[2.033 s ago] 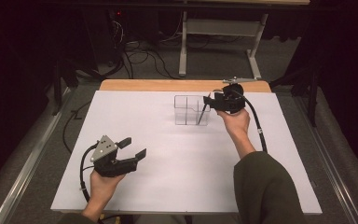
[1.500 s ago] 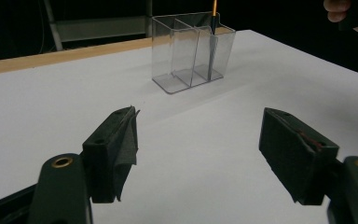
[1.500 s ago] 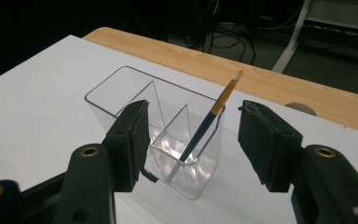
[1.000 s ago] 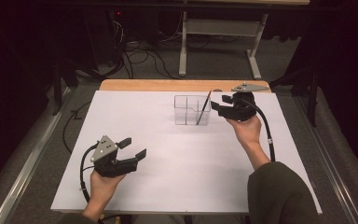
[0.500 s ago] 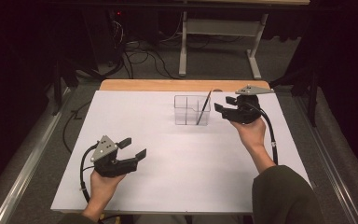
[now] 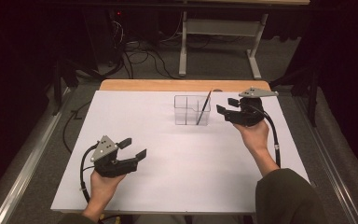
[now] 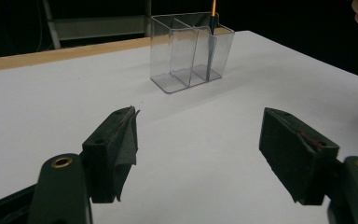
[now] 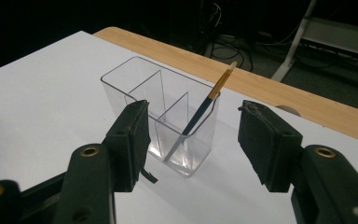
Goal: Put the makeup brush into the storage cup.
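Observation:
A clear plastic organiser (image 6: 192, 110) with several compartments stands on the white table top (image 6: 177, 154), toward the back middle. A thin pencil (image 6: 203, 107) with a dark lower shaft and an orange upper end leans in its right-hand compartment; the right gripper view shows the organiser (image 8: 161, 116) and the pencil (image 8: 200, 114) close up. My right gripper (image 6: 228, 109) is open just right of the organiser, holding nothing. My left gripper (image 6: 133, 148) rests open near the front left, empty; in its own view the organiser (image 7: 191, 53) stands far ahead of the left gripper (image 7: 198, 149).
A wooden strip (image 6: 182, 85) runs along the table's back edge. Beyond it are a metal stand (image 6: 219, 42) and cables (image 6: 140, 51) on the floor. Metal rails (image 6: 25, 158) flank the table on both sides.
My right gripper has drawn back to the right, away from the organiser, leaving the pencil leaning inside it. The left gripper has stayed where it was.

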Demonstrator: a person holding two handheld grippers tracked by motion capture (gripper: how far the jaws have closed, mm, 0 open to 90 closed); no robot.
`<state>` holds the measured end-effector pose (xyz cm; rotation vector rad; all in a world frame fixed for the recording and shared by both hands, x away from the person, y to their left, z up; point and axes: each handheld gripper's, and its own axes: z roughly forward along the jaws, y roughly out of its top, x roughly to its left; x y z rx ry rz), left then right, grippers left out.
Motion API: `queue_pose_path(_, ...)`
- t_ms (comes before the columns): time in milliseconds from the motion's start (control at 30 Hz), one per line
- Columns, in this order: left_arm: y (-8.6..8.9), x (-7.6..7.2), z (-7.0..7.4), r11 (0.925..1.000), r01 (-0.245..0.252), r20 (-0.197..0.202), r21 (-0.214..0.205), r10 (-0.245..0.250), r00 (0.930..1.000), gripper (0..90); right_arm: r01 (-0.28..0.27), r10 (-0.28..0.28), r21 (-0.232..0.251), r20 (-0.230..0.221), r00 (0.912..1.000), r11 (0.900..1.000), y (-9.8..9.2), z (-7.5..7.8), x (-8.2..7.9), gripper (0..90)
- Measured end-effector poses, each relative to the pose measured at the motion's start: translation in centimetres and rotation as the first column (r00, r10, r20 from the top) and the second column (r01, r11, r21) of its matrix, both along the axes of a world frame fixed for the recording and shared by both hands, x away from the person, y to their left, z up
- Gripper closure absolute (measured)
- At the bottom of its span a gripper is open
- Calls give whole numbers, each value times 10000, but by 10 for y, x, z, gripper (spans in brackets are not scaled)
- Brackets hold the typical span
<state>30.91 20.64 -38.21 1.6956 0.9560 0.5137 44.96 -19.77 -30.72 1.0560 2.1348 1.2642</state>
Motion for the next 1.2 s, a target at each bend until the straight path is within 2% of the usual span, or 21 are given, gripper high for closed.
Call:
queue_pose_path(233, 0, 1, 0, 10000, -42, 1, 52, 42, 10000, 283, -74, 74, 65, -51, 10000, 10000, -2, 0, -4, 447)
queue_pose_path(367, 0, 0, 0, 10000, -27, 4, 58, 27, 10000, 282, -162, 161, 93, 100, 9998, 9998, -5, 0, -7, 446)
queue_pose_path(700, 0, 0, 0, 10000, -27, -8, 47, 27, 10000, 282, -235, 232, 164, 159, 9996, 9996, -9, 3, -13, 440)
queue_pose_path(933, 0, 0, -1, 10000, 19, -50, -20, -19, 10000, 282, -275, 268, 395, 197, 9994, 9988, -12, 3, -19, 440)
queue_pose_path(1100, 0, 1, 0, 10000, -35, -10, 31, 35, 10000, 283, -359, 350, 338, 264, 9990, 9988, -16, 1, -22, 440)
queue_pose_path(1200, 0, 0, -1, 10000, 5, -53, -34, -5, 10000, 282, -301, 289, 505, 246, 9993, 9983, -18, 1, -24, 440)
